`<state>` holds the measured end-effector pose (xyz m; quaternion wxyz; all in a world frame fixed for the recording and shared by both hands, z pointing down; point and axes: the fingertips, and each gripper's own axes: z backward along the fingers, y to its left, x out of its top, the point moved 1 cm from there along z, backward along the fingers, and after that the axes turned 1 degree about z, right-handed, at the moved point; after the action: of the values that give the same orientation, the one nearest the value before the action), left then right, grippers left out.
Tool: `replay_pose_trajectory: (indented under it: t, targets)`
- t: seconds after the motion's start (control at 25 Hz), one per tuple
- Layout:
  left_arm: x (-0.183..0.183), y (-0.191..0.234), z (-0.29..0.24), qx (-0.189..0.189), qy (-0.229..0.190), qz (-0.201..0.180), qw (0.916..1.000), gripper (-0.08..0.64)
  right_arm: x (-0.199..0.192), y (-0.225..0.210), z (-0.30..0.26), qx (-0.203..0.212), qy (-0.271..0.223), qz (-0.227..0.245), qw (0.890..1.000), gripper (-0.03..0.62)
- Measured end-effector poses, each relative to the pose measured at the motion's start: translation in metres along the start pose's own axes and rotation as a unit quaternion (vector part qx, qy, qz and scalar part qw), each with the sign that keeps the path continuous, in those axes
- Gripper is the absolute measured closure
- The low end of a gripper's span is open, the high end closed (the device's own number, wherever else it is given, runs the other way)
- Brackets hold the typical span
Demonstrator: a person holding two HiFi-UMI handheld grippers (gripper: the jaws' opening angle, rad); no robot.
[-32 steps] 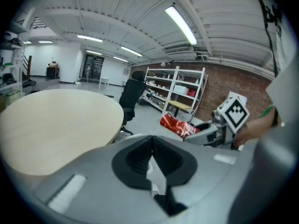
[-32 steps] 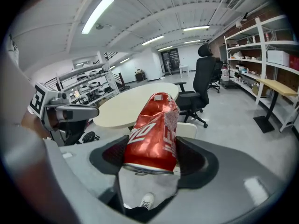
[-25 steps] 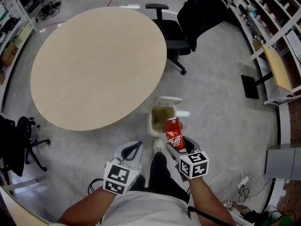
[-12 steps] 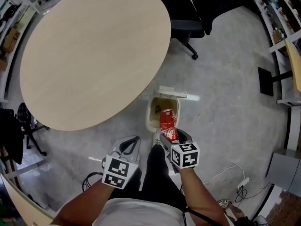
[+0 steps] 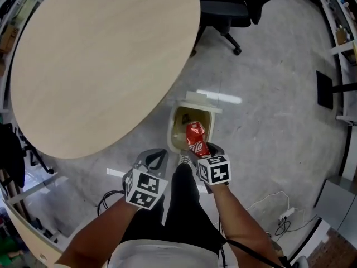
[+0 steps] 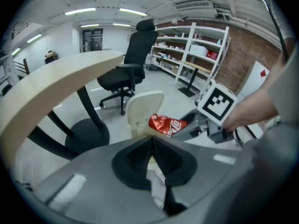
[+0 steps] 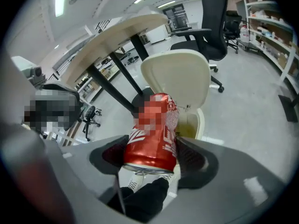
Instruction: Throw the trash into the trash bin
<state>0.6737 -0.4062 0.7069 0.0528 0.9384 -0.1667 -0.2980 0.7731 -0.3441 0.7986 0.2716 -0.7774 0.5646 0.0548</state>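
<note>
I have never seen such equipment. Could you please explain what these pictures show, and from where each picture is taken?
No robot: a person holds a two-jaw gripper in each hand. One picture comes from a camera on the person's head, looking down; the other two come from cameras on the grippers. The right gripper clamps a dented red drink can over an open cream plastic trash bin. The left gripper is shut and empty. A round light wooden table stands beside.

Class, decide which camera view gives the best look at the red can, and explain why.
The right gripper view: the red can fills the centre, clamped in the right hand-held gripper. The head view shows the can small, from above, over the trash bin. The left gripper view shows the can small, side-on.
</note>
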Motion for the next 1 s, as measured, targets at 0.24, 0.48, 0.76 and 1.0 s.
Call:
replay_pose_trajectory:
  t: [0.24,0.48,0.76,1.0]
  targets:
    - [-0.028,0.000,-0.046,-0.005,0.060,0.011,0.9981,0.552,-0.001,-0.024,-0.040,0.007,0.043,0.019,0.999,0.275]
    - [-0.055,0.004,-0.071,-0.007,0.095,0.040,0.9946,0.552,-0.025,-0.033,-0.073,0.006,0.098,0.029,0.995,0.275]
    - [-0.061,0.009,-0.085,-0.012,0.105,0.047,0.9932,0.552,-0.041,-0.049,-0.094,-0.006,0.144,0.006,0.990,0.275]
    - [-0.051,0.003,-0.086,-0.019,0.094,0.046,0.9943,0.552,-0.034,-0.066,-0.104,-0.031,0.150,0.002,0.988,0.273]
